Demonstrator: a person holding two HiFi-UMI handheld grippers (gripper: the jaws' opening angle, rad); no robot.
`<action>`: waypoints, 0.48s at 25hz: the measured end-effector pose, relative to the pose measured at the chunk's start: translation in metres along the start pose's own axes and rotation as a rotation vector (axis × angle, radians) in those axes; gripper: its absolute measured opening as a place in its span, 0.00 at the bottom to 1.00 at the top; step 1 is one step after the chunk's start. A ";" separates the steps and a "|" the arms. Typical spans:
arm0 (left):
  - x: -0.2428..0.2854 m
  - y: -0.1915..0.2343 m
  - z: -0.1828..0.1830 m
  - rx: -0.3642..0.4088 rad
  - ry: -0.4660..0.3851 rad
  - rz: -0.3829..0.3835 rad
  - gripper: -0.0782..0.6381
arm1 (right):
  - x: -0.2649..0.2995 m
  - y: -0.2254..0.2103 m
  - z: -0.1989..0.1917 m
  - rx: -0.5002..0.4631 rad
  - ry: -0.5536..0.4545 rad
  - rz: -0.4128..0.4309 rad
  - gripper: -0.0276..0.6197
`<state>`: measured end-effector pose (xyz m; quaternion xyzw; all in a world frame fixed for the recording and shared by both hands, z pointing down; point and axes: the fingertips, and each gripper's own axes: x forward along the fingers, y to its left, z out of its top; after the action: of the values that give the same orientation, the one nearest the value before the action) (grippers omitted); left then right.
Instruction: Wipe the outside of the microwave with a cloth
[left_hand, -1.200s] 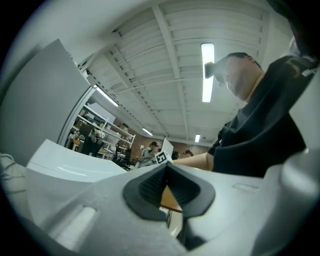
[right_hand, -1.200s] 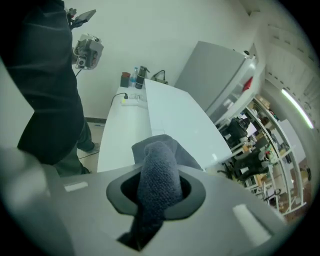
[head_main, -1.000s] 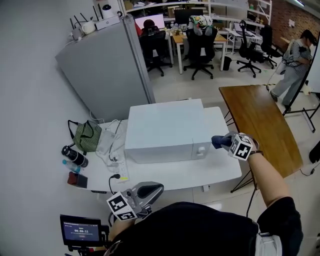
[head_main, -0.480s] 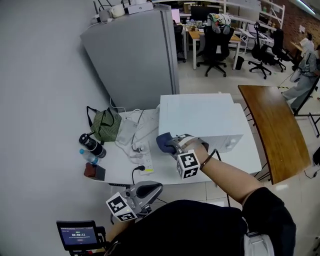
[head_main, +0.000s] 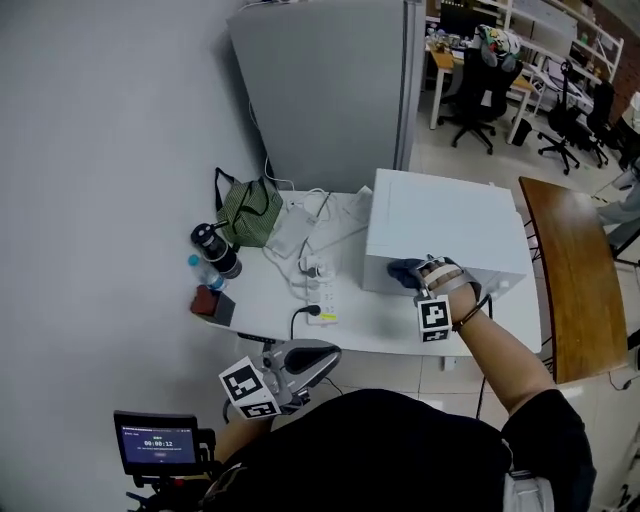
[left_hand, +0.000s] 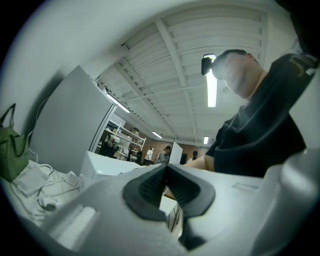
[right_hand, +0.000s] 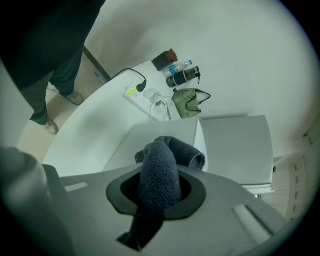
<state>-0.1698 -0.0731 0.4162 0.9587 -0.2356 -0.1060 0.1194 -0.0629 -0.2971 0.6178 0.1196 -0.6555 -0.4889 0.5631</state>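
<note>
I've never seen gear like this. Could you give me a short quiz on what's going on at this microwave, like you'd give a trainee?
1. True or false: the left gripper holds the cloth.
2. Pick one. The cloth is at: A) the front of the microwave, near its top edge; B) the white table, beside the bag; C) the brown wooden table.
3. Short answer: how do the left gripper's fingers stand?

Key
1. False. The cloth sits between the fingers of the right gripper.
2. A.
3. Together, with nothing between them.
</note>
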 end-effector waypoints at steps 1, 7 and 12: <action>0.010 -0.002 0.000 0.007 0.003 0.000 0.11 | -0.007 0.008 -0.021 0.001 0.015 0.001 0.13; 0.103 -0.035 -0.021 -0.014 -0.006 -0.045 0.11 | -0.065 0.068 -0.170 0.060 0.116 0.001 0.13; 0.161 -0.063 -0.032 -0.048 0.010 -0.073 0.11 | -0.106 0.106 -0.268 0.136 0.205 0.027 0.13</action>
<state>0.0045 -0.0900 0.4059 0.9640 -0.1972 -0.1110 0.1395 0.2441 -0.3050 0.6040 0.1980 -0.6277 -0.4207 0.6244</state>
